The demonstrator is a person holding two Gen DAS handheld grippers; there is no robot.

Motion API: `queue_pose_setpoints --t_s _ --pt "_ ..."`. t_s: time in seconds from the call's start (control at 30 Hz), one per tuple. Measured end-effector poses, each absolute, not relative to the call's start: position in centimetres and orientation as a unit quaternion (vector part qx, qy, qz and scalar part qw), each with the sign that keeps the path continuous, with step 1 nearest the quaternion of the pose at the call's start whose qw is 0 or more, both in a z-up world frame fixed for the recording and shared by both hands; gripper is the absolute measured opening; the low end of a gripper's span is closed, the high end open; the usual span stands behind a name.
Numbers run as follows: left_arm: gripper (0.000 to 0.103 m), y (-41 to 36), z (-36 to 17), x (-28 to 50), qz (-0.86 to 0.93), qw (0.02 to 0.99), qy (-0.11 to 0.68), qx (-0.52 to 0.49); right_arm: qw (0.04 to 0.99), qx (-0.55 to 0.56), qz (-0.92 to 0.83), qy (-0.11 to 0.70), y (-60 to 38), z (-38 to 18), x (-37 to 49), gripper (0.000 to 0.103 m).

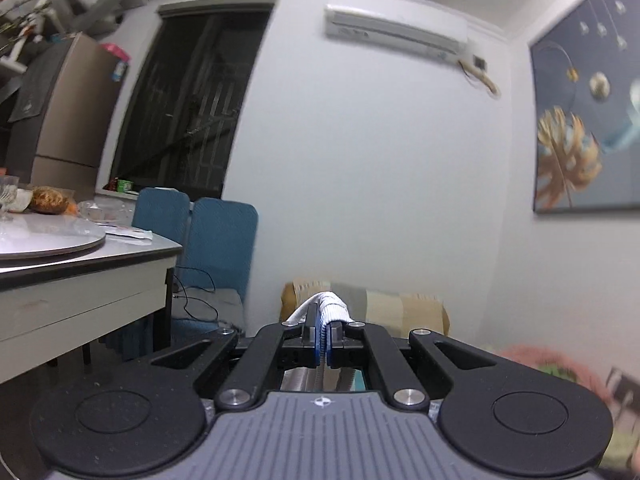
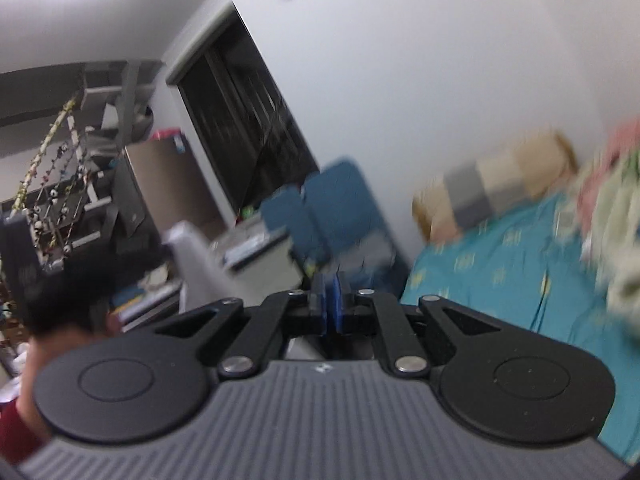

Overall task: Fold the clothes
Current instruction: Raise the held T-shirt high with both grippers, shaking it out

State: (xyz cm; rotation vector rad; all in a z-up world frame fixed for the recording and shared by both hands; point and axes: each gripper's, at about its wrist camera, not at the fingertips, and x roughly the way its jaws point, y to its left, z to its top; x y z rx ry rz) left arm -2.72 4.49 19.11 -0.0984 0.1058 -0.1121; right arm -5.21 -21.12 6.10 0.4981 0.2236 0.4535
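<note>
The left gripper [image 1: 325, 330] fingers are closed on a striped white cloth [image 1: 334, 307]. The right gripper [image 2: 331, 298] fingers are almost together and hold nothing visible; the bed [image 2: 500, 264] lies to the right.

No words, numbers or brand names can be read in either view. The marks on the air conditioner [image 1: 396, 26] are too blurred to make out.

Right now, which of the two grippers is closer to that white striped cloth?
Left. The left gripper is clamped on the white striped cloth. The right gripper looks shut with no cloth visible between its pads.
</note>
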Motion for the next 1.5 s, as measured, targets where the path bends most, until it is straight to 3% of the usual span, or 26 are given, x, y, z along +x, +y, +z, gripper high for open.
queue_pose_setpoints --t_s 0.1,0.17,0.23,0.3,0.53,0.7,0.8,0.9,0.97,1.1,1.13,1.23,1.5 --pt "0.002 3.1 18.2 -2.9 -0.073 0.995 0.067 -0.006 0.915 0.279 0.239 0.165 -18.5 1.8 -6.2 0.010" --pt "0.002 2.3 17.7 -2.7 -0.089 0.993 0.079 0.015 0.900 0.309 0.246 0.186 -17.3 0.1 -6.7 0.017" --pt "0.002 1.5 17.2 -2.7 -0.103 0.991 0.088 0.023 0.888 0.325 0.252 0.205 -16.0 -1.1 -6.7 0.052" --pt "0.002 0.8 16.8 -2.5 -0.111 0.989 0.093 0.025 0.880 0.331 0.259 0.219 -15.0 -1.7 -6.5 0.064" --pt "0.002 -0.3 15.9 -2.5 -0.108 0.990 0.091 0.018 0.886 0.365 0.171 0.228 -12.9 -2.4 -3.7 0.064" --pt "0.002 0.9 15.9 -3.1 -0.080 0.993 0.079 -0.021 0.897 0.312 0.110 0.294 -11.5 -4.2 -1.0 0.064" --pt "0.002 2.2 16.0 -3.3 -0.063 0.995 0.066 -0.038 0.903 0.221 0.123 0.348 -11.0 -5.4 -0.7 0.062" --pt "0.002 3.5 15.5 -3.3 -0.054 0.994 0.071 -0.070 0.908 0.207 0.086 0.353 -12.9 -6.3 -1.4 0.062" --pt "0.002 4.3 15.2 -3.6 -0.046 0.993 0.070 -0.082 0.913 0.214 0.054 0.343 -14.6 -5.8 -1.8 0.057" --pt "0.002 5.9 15.5 -4.6 -0.035 0.991 0.062 -0.113 0.940 0.201 0.006 0.276 -17.7 -2.5 -3.5 0.022" --pt "0.002 6.4 15.8 -4.9 -0.032 0.990 0.058 -0.122 0.948 0.191 0.001 0.253 -18.2 -1.1 -3.8 0.013" --pt "0.002 7.6 18.3 -6.3 -0.021 0.990 0.026 -0.140 0.972 0.158 -0.004 0.171 -19.3 4.5 -5.0 0.006" --pt "0.002 9.3 31.5 -11.6 -0.031 0.987 -0.091 -0.130 0.996 0.064 0.008 -0.057 -20.5 24.4 -10.3 0.006"
